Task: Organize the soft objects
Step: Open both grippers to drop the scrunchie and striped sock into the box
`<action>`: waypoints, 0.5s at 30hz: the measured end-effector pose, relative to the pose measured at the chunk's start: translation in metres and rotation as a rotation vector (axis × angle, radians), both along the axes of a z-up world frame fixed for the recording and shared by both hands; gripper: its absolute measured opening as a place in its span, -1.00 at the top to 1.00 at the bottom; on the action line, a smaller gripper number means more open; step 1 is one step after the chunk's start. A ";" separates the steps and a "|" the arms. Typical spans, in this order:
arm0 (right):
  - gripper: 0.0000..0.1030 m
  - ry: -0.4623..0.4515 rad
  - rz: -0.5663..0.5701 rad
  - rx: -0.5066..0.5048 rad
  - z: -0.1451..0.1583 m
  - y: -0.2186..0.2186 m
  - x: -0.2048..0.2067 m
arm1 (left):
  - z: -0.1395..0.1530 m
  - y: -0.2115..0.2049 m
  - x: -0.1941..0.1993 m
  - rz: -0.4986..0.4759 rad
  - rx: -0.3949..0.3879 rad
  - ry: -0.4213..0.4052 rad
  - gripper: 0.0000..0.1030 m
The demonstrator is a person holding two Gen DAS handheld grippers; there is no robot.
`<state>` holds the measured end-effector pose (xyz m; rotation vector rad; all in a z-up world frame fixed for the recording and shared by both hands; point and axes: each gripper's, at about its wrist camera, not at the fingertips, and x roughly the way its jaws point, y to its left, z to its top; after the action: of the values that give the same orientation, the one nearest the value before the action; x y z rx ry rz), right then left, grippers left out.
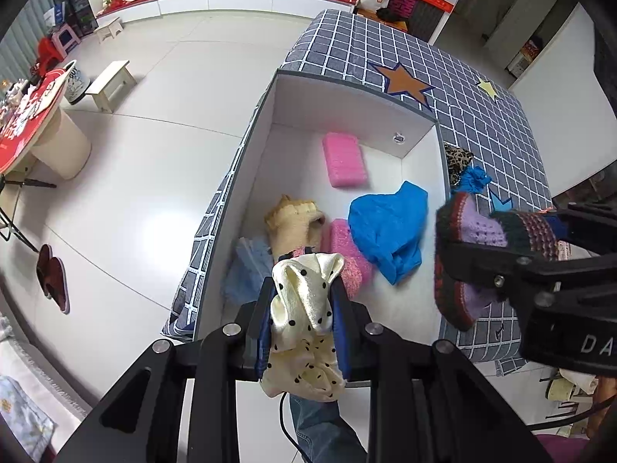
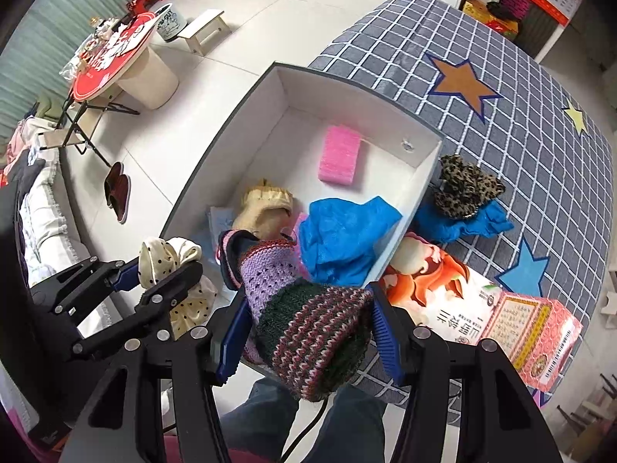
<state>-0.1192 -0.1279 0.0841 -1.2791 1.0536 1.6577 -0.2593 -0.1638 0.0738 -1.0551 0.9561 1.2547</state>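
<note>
My left gripper (image 1: 302,293) is shut on a cream polka-dot cloth (image 1: 304,320) above the near end of the white box (image 1: 347,96). It also shows in the right wrist view (image 2: 162,270). My right gripper (image 2: 308,316) is shut on a purple and dark striped knitted slipper (image 2: 293,301), held over the box's near right corner; the slipper also shows in the left wrist view (image 1: 478,231). Inside the box lie a pink sponge (image 1: 344,159), a blue plastic cover (image 1: 389,227), a tan sock (image 1: 295,227), a pink fuzzy item (image 1: 349,254) and a pale blue cloth (image 1: 246,270).
The box sits on a grey checked tablecloth (image 2: 501,135). Right of the box lie a leopard-print cloth (image 2: 464,187), a blue crumpled cover (image 2: 462,222) and a printed pink packet (image 2: 501,308). White floor, stools (image 1: 110,85) and a red round table (image 1: 27,115) are to the left.
</note>
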 end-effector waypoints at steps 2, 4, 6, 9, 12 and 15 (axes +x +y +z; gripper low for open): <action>-0.14 -0.001 0.005 -0.003 -0.001 0.002 -0.003 | -0.001 0.001 0.000 0.000 -0.001 0.001 0.45; -0.14 0.002 0.009 -0.003 -0.001 0.004 -0.006 | -0.001 0.001 0.000 0.001 0.002 0.000 0.43; -0.16 0.006 0.015 -0.009 -0.002 0.008 -0.009 | 0.000 0.001 0.000 0.000 0.012 -0.004 0.27; -0.54 0.003 0.025 -0.010 -0.002 0.011 -0.013 | 0.004 0.000 0.001 -0.001 0.047 0.028 -0.36; -0.87 -0.007 0.032 0.003 0.002 0.014 -0.015 | 0.008 -0.001 0.002 -0.017 0.078 0.030 -0.61; -0.87 -0.012 0.042 -0.004 0.004 0.018 -0.016 | 0.012 -0.002 0.001 -0.020 0.111 -0.007 -0.86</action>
<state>-0.1355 -0.1099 0.0877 -1.3208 1.0302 1.6783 -0.2580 -0.1655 0.0856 -0.9603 0.8791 1.2718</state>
